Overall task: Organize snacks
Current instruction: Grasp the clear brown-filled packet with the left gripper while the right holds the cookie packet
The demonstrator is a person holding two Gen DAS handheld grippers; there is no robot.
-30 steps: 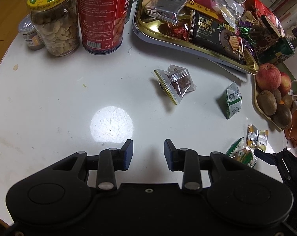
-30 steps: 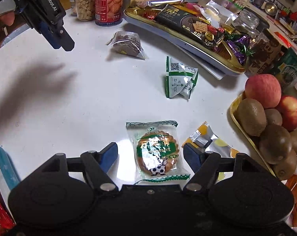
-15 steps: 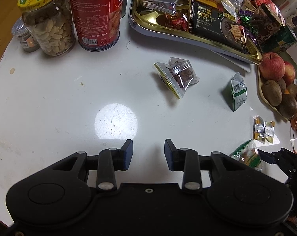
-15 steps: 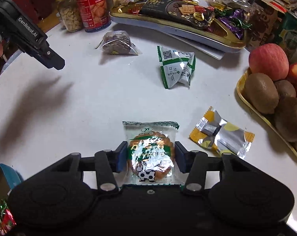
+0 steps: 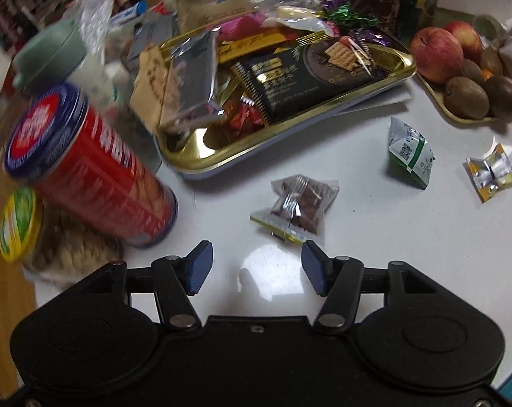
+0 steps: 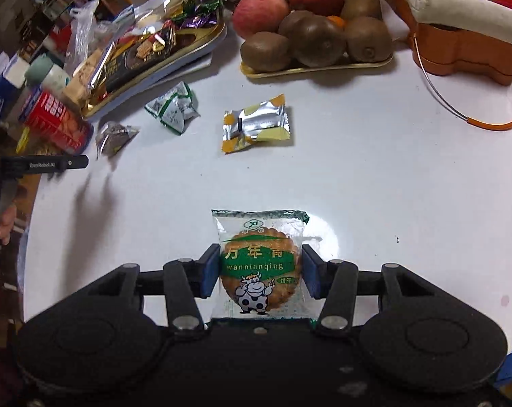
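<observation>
Snacks lie scattered across a white round table (image 6: 374,176). At the far left stand a red biscuit can (image 5: 93,176) and a green-lidded jar of nuts (image 5: 22,227), with a gold tray (image 5: 289,125) heaped with wrapped treats beside them. The left gripper (image 5: 254,266) hovers with its jaws apart, having just been opening, nothing between them; a clear packet of brown sweets (image 5: 301,203) lies just ahead. Further right rest a green-and-white packet (image 5: 411,152) and a silver-and-yellow one (image 5: 489,171). The right gripper (image 6: 261,271) is clamped on a round biscuit in a clear green wrapper (image 6: 261,261), pads pressing its edges, apparently lifted clear of the table. At the far right sits a fruit tray (image 6: 316,66) of apples and kiwis. The slick wrapper could slide from the pads on the way to the tray, or the squeeze could crack the biscuit. The left gripper, close to the tall can, might knock it over.
</observation>
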